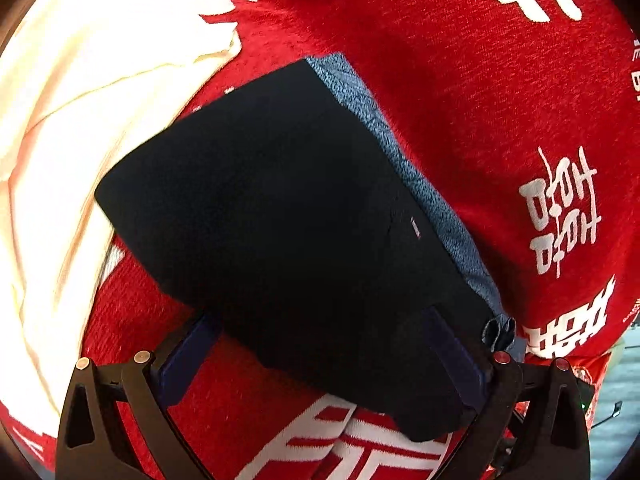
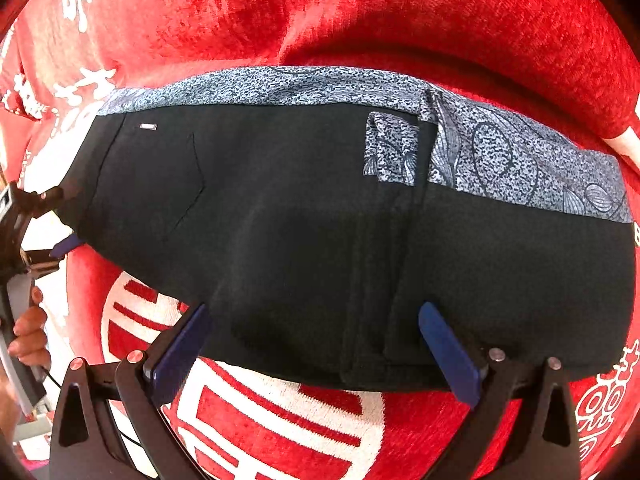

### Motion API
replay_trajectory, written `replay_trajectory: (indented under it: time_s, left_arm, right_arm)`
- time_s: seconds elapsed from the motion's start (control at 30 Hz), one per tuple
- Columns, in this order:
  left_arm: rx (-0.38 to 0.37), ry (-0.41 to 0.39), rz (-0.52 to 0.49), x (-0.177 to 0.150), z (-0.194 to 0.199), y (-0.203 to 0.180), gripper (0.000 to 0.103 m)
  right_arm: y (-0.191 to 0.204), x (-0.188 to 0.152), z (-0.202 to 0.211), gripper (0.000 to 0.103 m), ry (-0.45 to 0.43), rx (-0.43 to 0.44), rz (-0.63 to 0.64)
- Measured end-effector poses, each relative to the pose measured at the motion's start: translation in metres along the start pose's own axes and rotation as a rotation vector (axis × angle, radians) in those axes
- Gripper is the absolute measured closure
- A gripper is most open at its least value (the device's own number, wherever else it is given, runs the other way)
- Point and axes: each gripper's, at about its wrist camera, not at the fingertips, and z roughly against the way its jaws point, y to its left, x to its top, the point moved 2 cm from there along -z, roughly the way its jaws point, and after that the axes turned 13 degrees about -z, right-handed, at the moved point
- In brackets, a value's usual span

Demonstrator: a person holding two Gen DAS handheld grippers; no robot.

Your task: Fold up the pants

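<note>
Pants (image 2: 304,208), black with a blue-grey patterned lining, lie folded into a compact bundle on a red blanket (image 2: 400,28) with white characters. The right gripper (image 2: 316,344) has its blue fingers spread wide at the bundle's near edge. The left gripper (image 1: 320,356) also looks spread, though dark fabric hides its fingertips. A cream cloth (image 1: 80,120) lies just beside the bundle.

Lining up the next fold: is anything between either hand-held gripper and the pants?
Nothing visible. The left hand-held gripper and right hand-held gripper are both open, fingers straddling the near edge of the black pants on the red blanket. A cream cloth lies beside the pants, not in the way.
</note>
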Motion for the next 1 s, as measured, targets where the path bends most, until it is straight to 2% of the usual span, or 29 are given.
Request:
replay_trajectory:
  time_s: [0.13, 0.2, 0.23, 0.27, 0.33, 0.4, 0.43, 0.53, 0.57, 0.6, 0.63, 0.7, 0.73, 0.77, 0.9, 0.97, 1.0]
  left_arm:
    - [-0.027, -0.015, 0.022, 0.007, 0.006, -0.006, 0.001]
    - [-0.04, -0.05, -0.009, 0.012, 0.018, -0.011, 0.001]
    - [-0.025, -0.058, -0.03, 0.012, 0.018, -0.014, 0.001]
    - [0.021, -0.038, -0.044, 0.012, 0.011, -0.014, 0.001]
    - [0.059, 0.002, -0.024, 0.011, -0.002, -0.009, 0.001]
    - [0.095, -0.021, -0.029, 0.014, 0.001, -0.008, 0.002]
    - [0.13, -0.017, -0.034, 0.015, 0.001, -0.011, 0.005]
    - [0.264, -0.011, -0.067, 0.016, 0.002, -0.014, 0.047]
    - [0.302, -0.01, -0.1, 0.016, 0.004, -0.015, 0.06]
    - [0.307, -0.013, -0.115, 0.016, 0.006, -0.016, 0.065]
    - [0.323, -0.021, -0.142, 0.015, 0.009, -0.021, 0.066]
    - [0.404, -0.035, -0.257, 0.012, 0.011, -0.038, 0.068]
    - [0.45, -0.046, -0.32, 0.009, 0.01, -0.049, 0.068]
    - [0.519, -0.061, -0.415, 0.002, 0.009, -0.064, 0.069]
    - [0.637, -0.092, -0.585, -0.015, 0.005, -0.088, 0.069]
    - [0.669, -0.098, -0.636, -0.019, 0.003, -0.089, 0.069]
    - [0.676, -0.101, -0.654, -0.021, 0.005, -0.088, 0.069]
  right_arm:
    - [0.001, -0.002, 0.0, 0.0, -0.004, -0.012, 0.019]
    - [0.0, -0.004, 0.001, 0.0, -0.01, -0.012, 0.026]
    - [0.0, -0.003, 0.001, 0.0, -0.011, -0.014, 0.031]
    - [0.001, -0.004, 0.001, 0.0, -0.012, -0.018, 0.038]
    - [0.004, -0.003, 0.003, 0.0, -0.009, -0.033, 0.05]
    - [0.008, 0.001, 0.01, 0.0, -0.01, -0.035, 0.052]
    - [0.011, 0.005, 0.015, 0.0, -0.013, -0.028, 0.048]
    - [0.016, 0.02, 0.032, 0.0, -0.007, -0.005, 0.019]
    - [0.018, 0.026, 0.037, 0.001, -0.002, 0.003, 0.015]
    - [0.023, 0.034, 0.043, 0.003, 0.004, 0.013, 0.012]
    - [0.028, 0.041, 0.048, 0.008, 0.014, 0.027, 0.013]
    - [0.045, 0.058, 0.059, 0.023, 0.044, 0.052, 0.028]
    - [0.055, 0.066, 0.062, 0.035, 0.059, 0.062, 0.039]
    - [0.064, 0.073, 0.065, 0.038, 0.075, 0.074, 0.054]
    - [0.135, 0.105, 0.068, 0.035, 0.176, 0.141, 0.172]
    - [0.179, 0.119, 0.063, 0.016, 0.221, 0.141, 0.242]
    - [0.196, 0.123, 0.06, 0.016, 0.238, 0.143, 0.269]
